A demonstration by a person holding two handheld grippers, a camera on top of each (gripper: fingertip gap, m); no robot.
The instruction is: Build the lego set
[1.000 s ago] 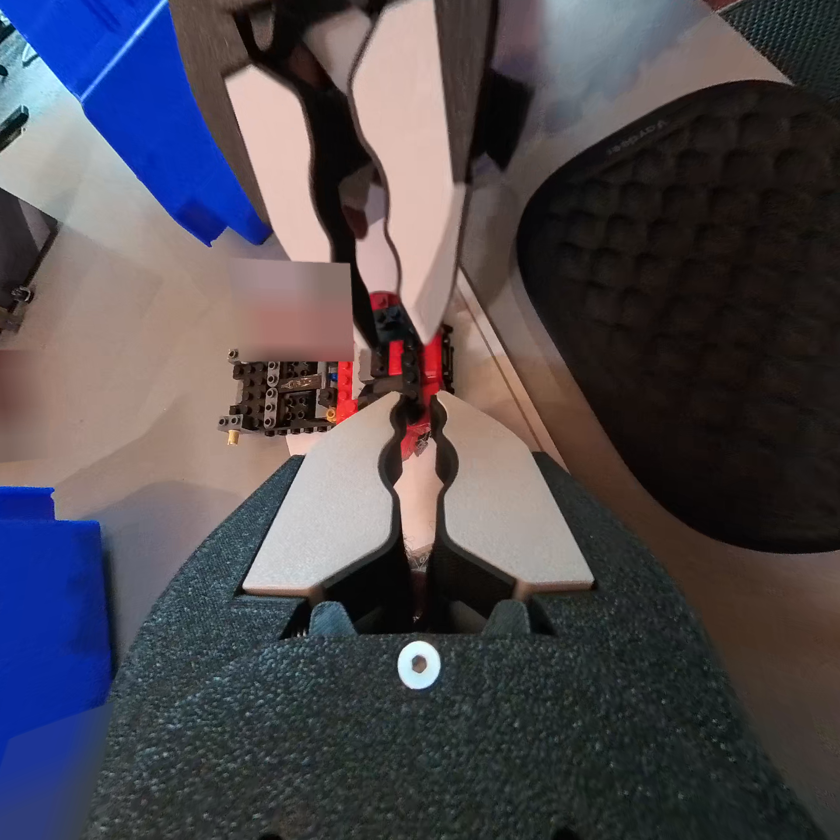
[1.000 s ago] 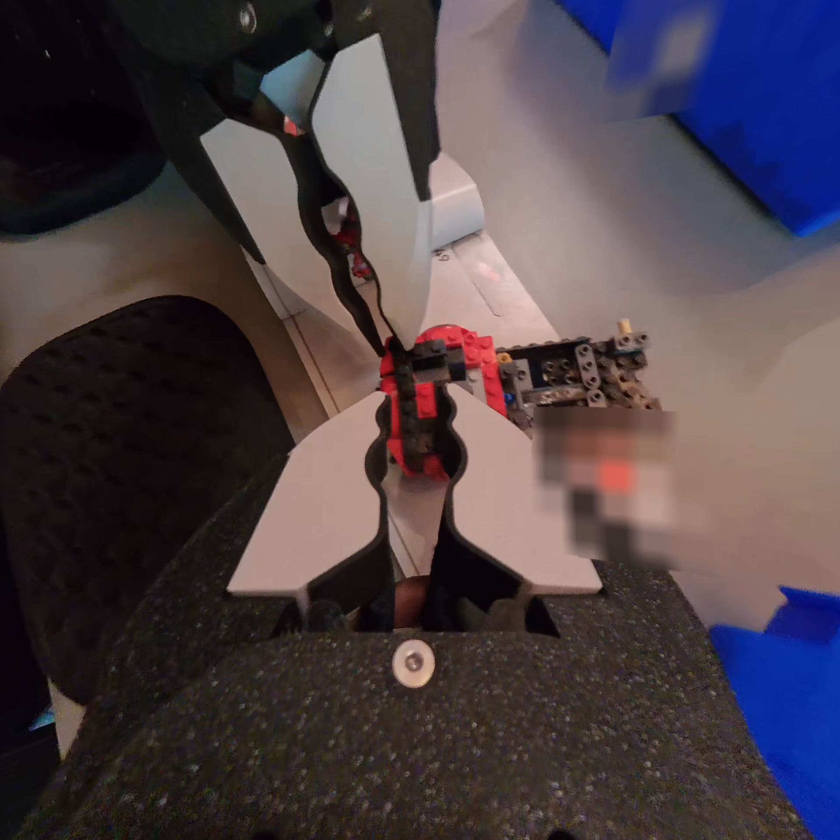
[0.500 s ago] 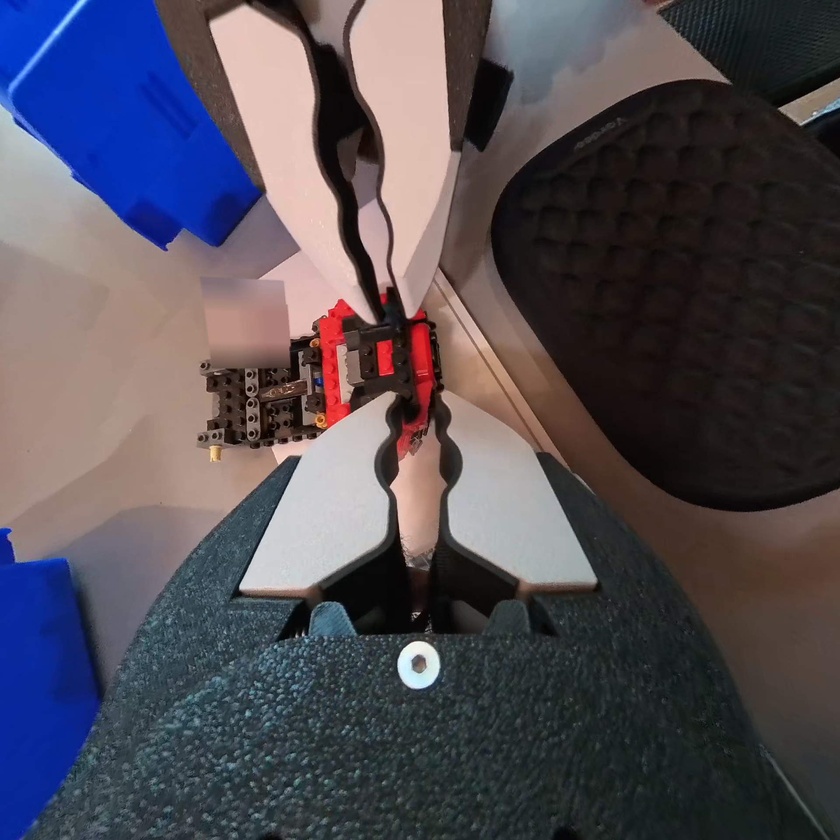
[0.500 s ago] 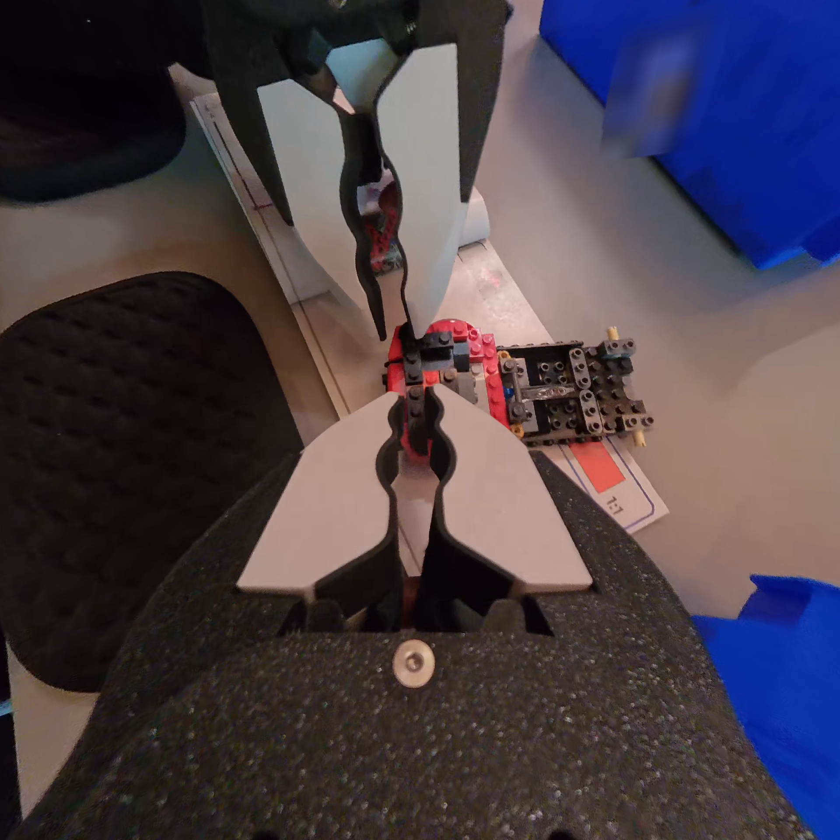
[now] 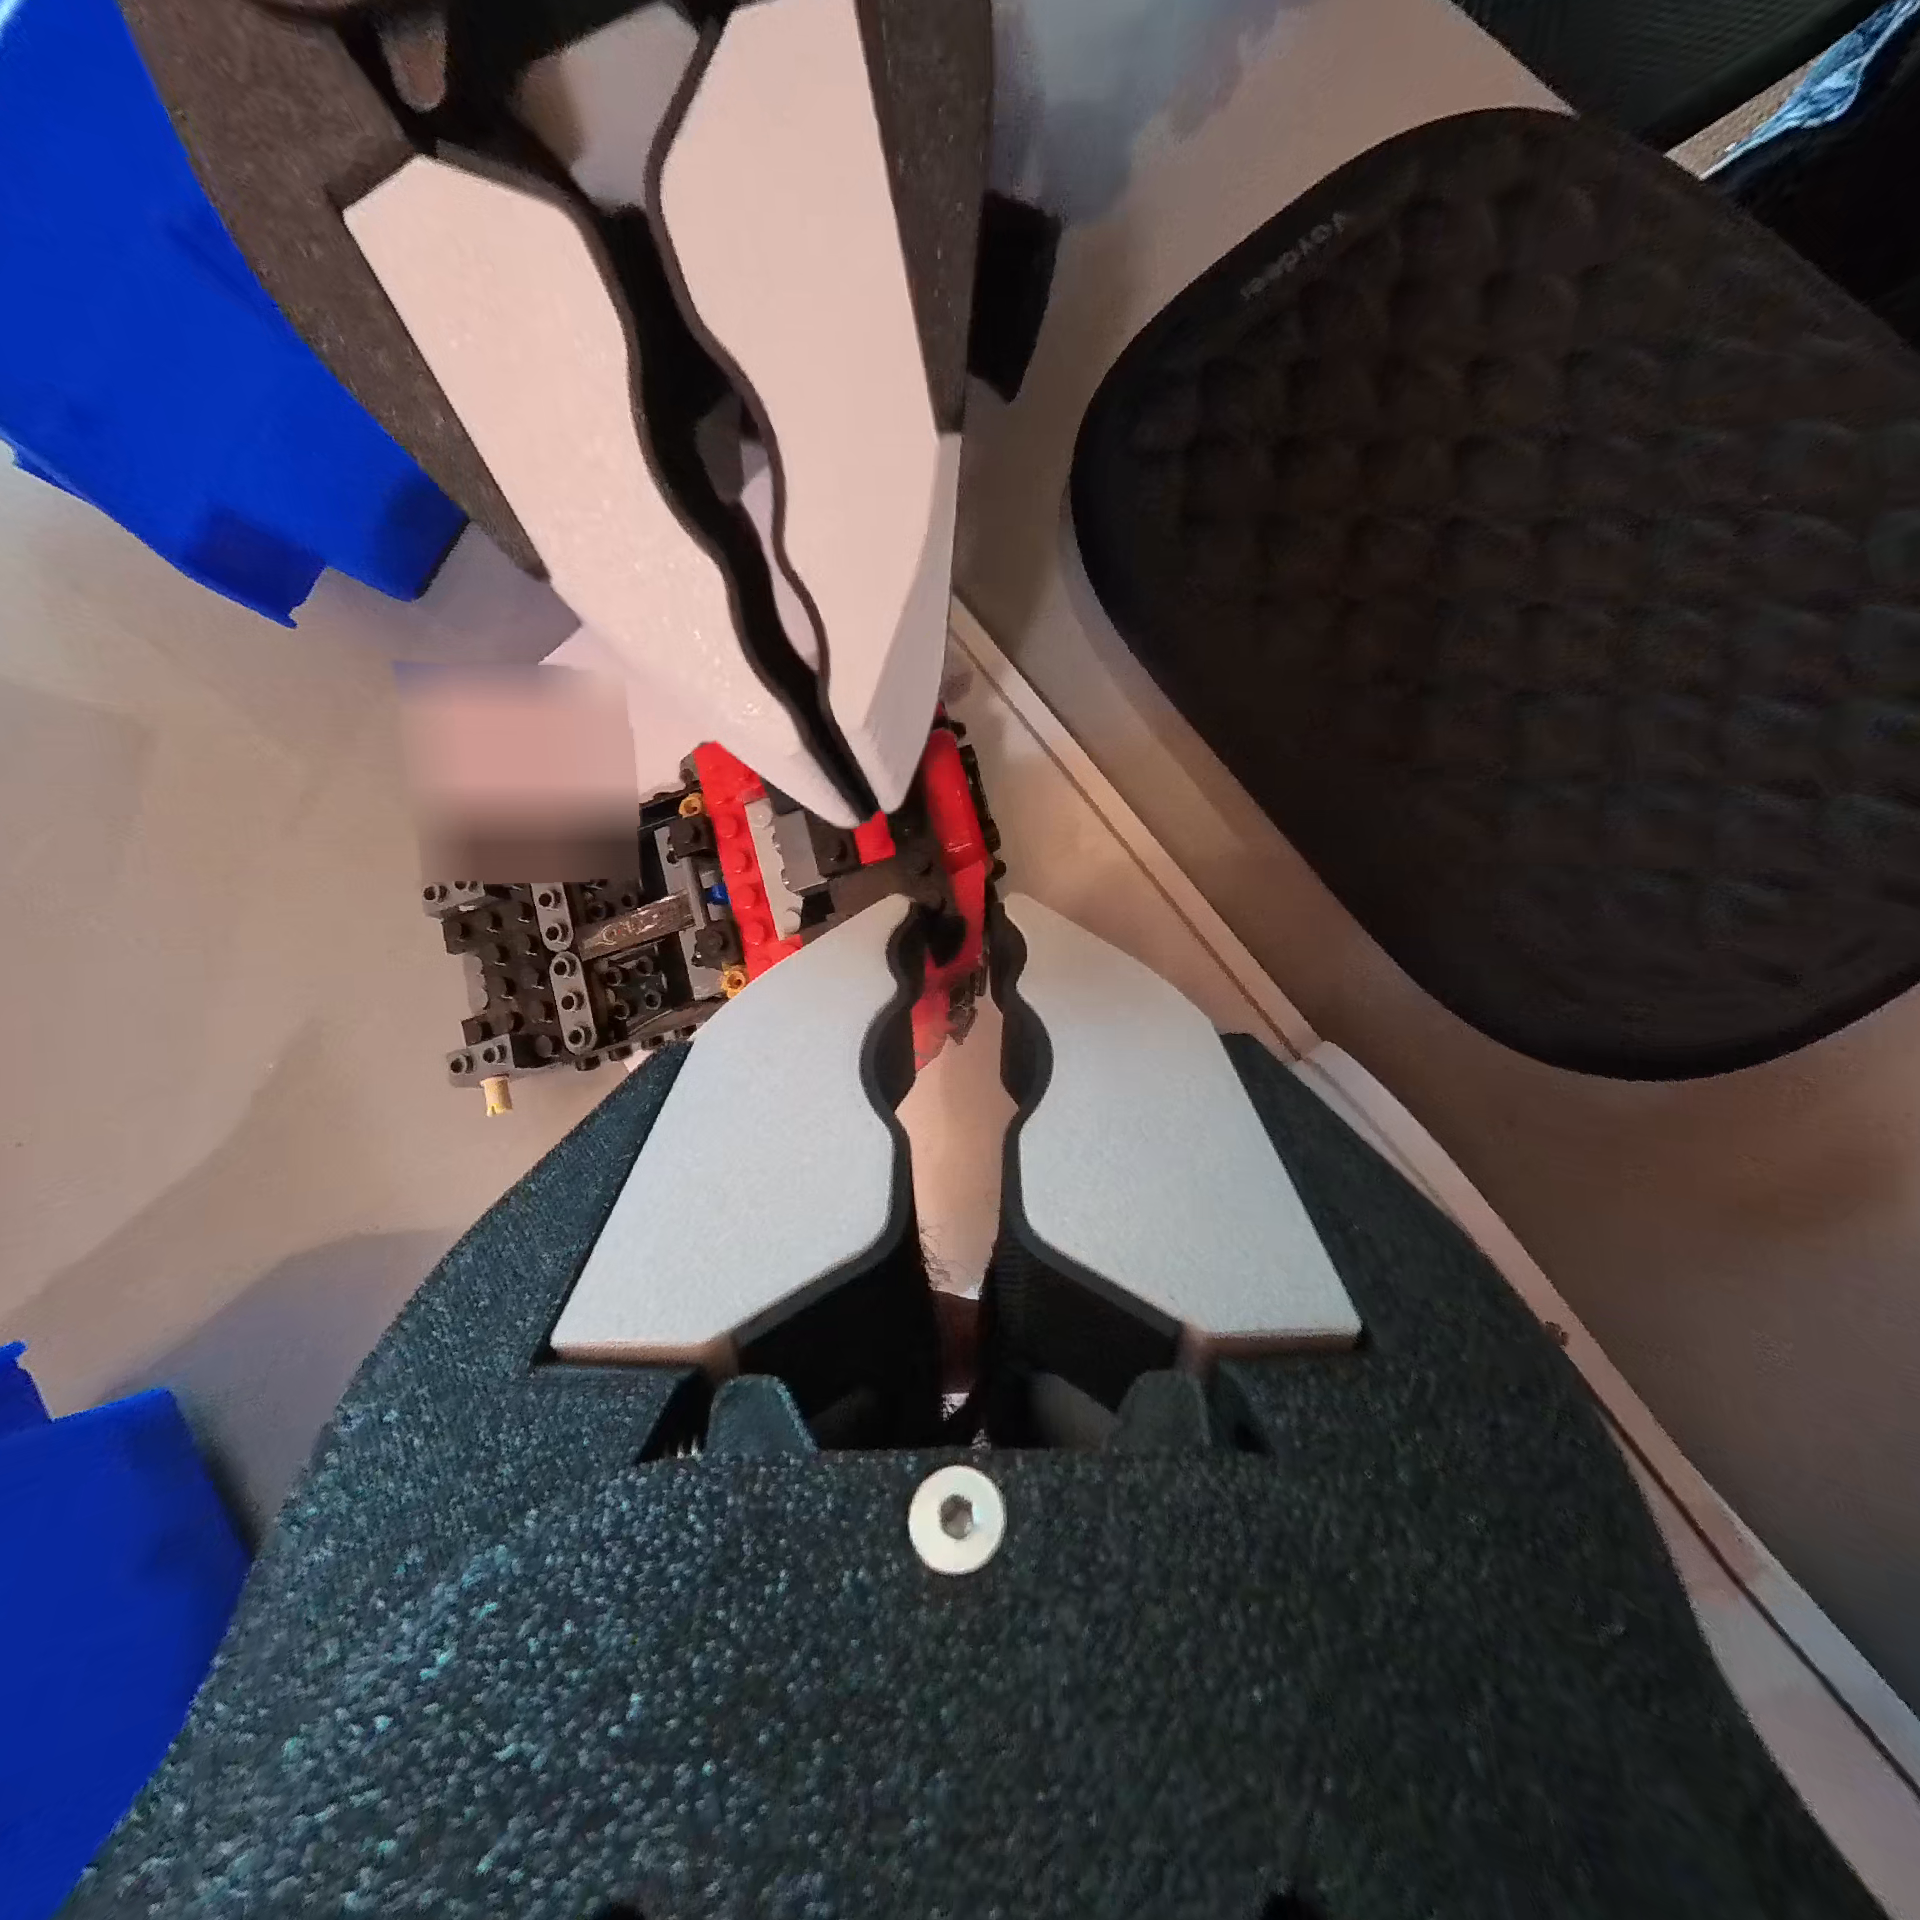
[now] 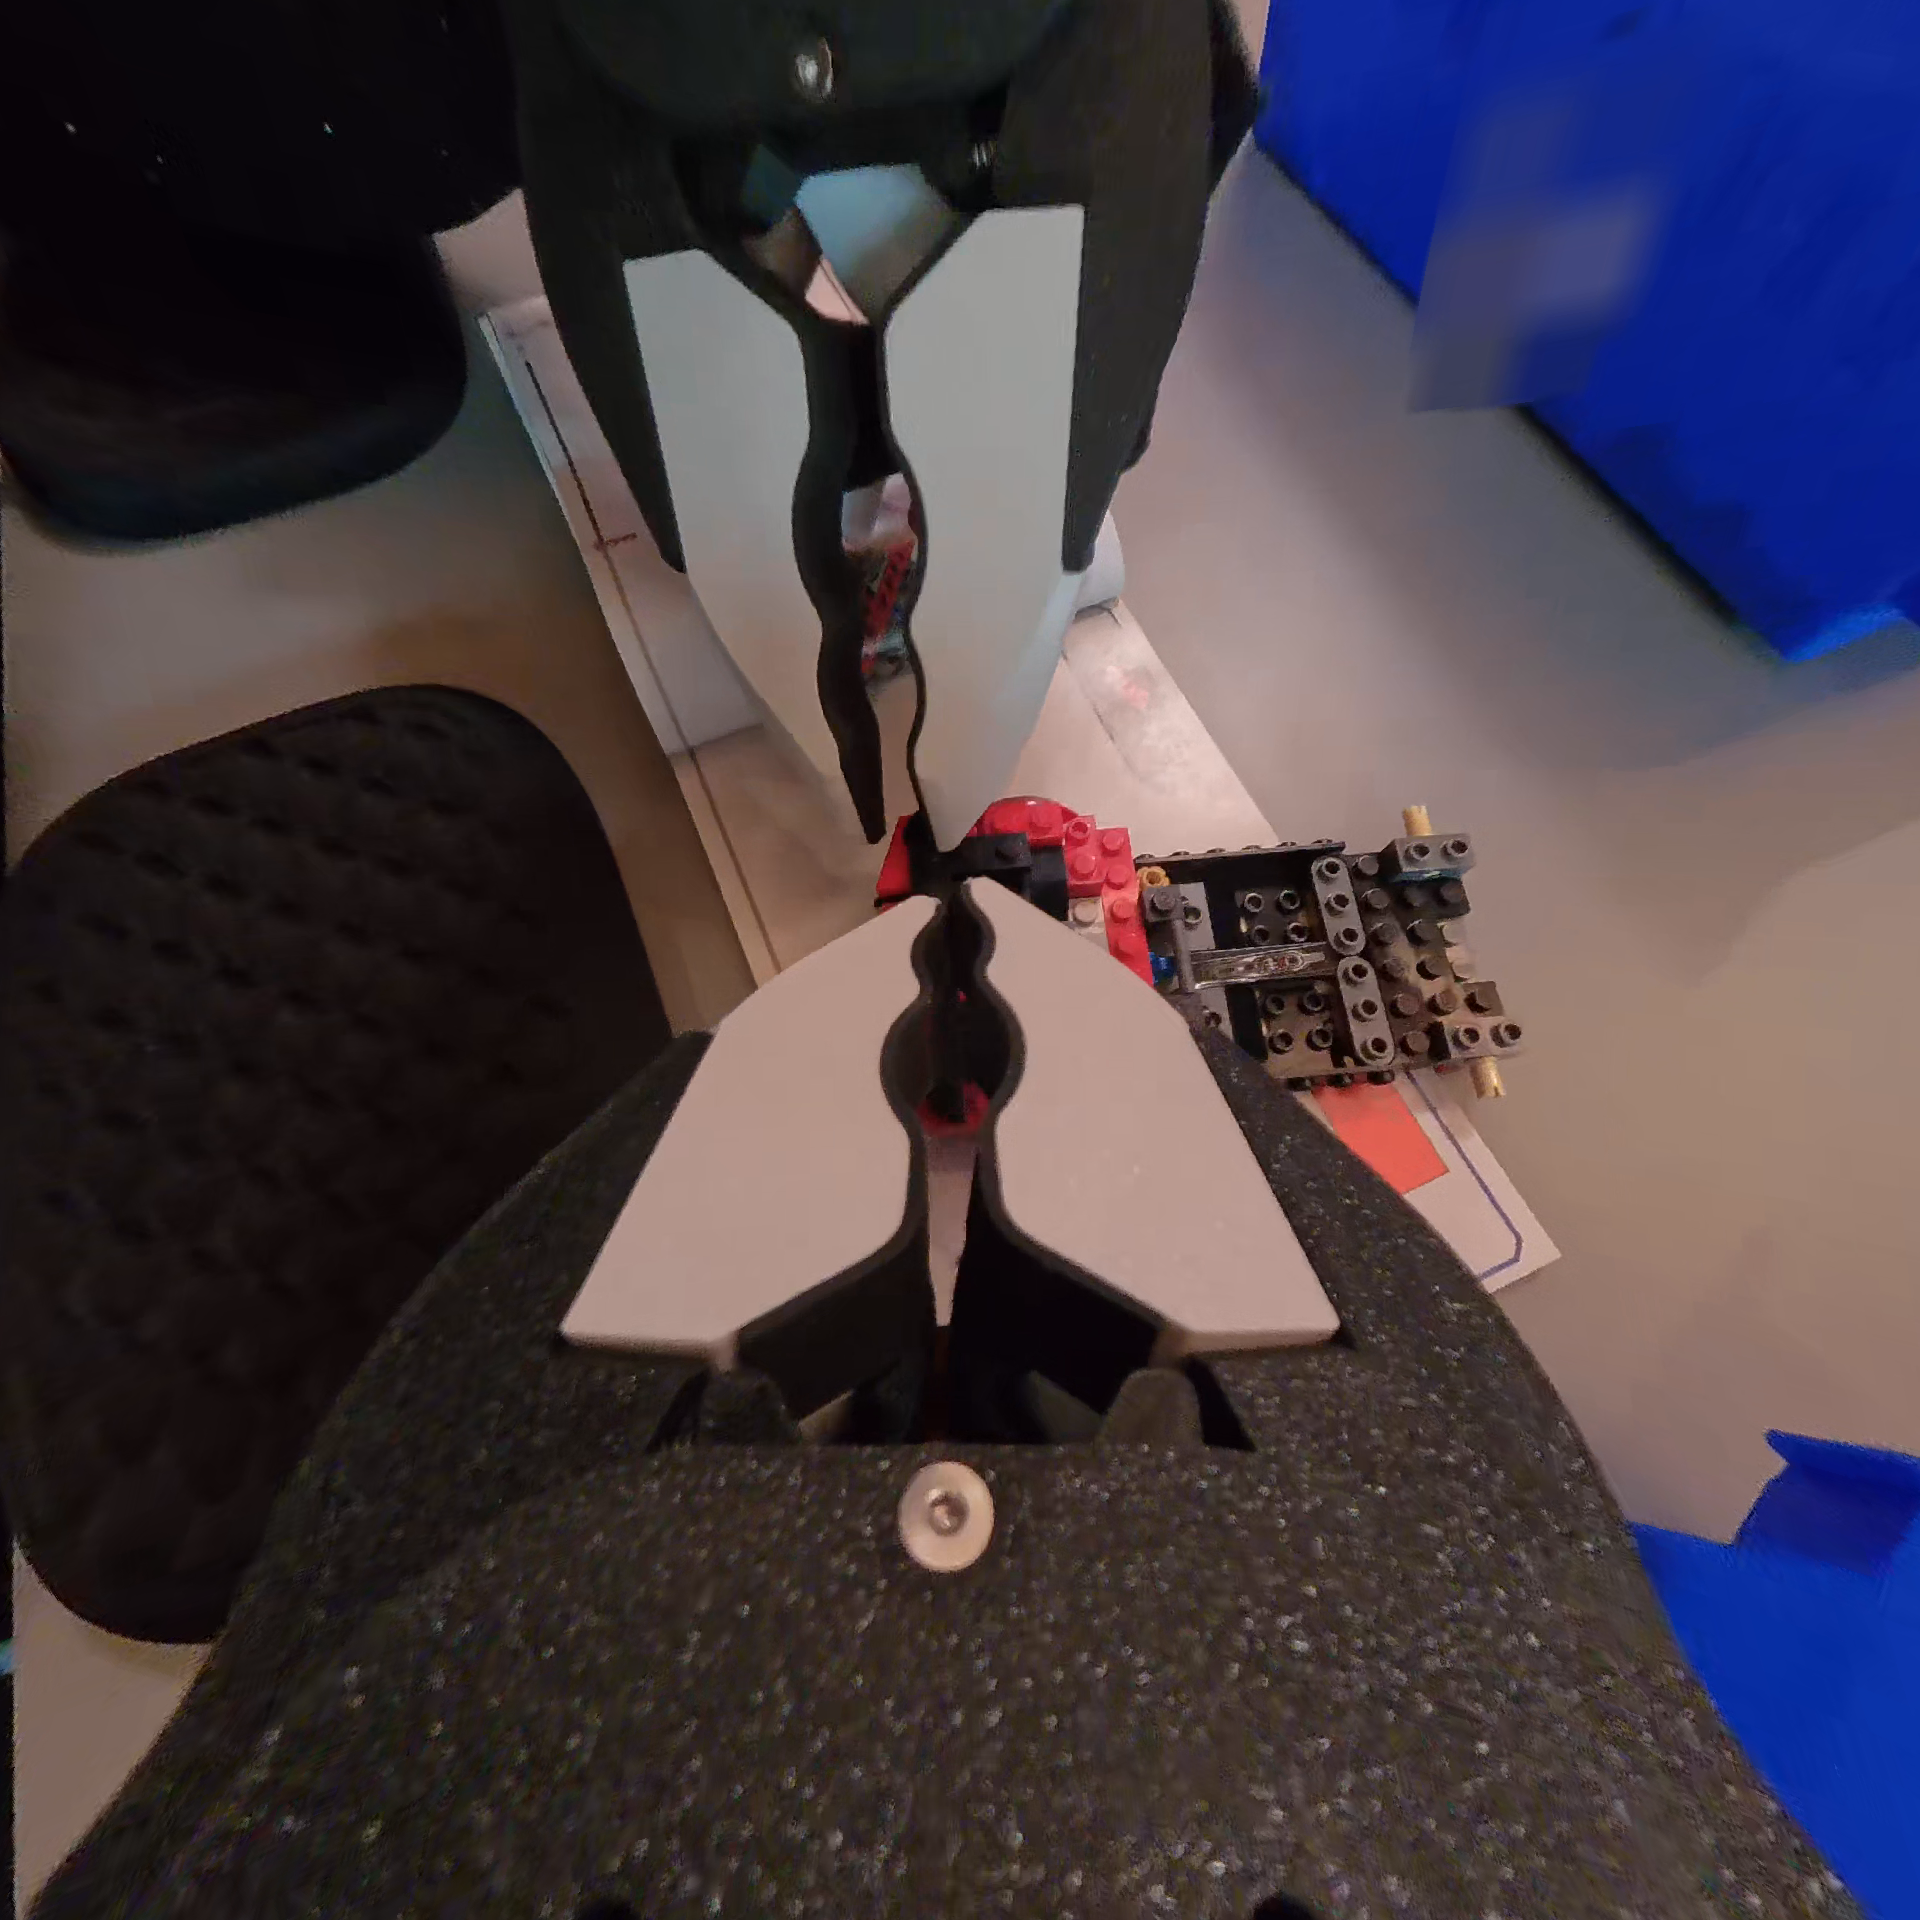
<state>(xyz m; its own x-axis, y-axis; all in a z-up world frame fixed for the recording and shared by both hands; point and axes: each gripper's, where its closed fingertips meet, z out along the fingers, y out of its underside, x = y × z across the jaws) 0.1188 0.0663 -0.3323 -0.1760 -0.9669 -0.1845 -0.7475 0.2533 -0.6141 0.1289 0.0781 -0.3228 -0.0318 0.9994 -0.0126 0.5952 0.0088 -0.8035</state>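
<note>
A partly built lego car lies on an instruction sheet (image 6: 1455,1195). Its black chassis (image 5: 561,966) (image 6: 1330,956) joins a red front section (image 5: 743,842) (image 6: 1101,862). My left gripper (image 5: 951,920) is closed on the end of the red front, with red and black parts between its fingers. My right gripper (image 6: 956,899) faces it and is nearly shut on a thin black piece on top of the red front. Each gripper shows in the other's view, the right one (image 5: 862,805) and the left one (image 6: 904,821). Their tips almost meet over the model.
A black dimpled pad (image 5: 1507,623) (image 6: 291,1091) lies right beside the model. Blue bins stand around the work spot, at the far side (image 5: 156,364) (image 6: 1662,312) and at the near side (image 5: 94,1610) (image 6: 1787,1662). The table top is pale. Left and right tips are no more than a few centimetres apart. The right tips stand about 4 cm off the red front section (image 5: 743,842).
My right gripper has closed from a wider gap around the red and black front to nearly shut on the black piece. The model has turned a little between the two grippers.
</note>
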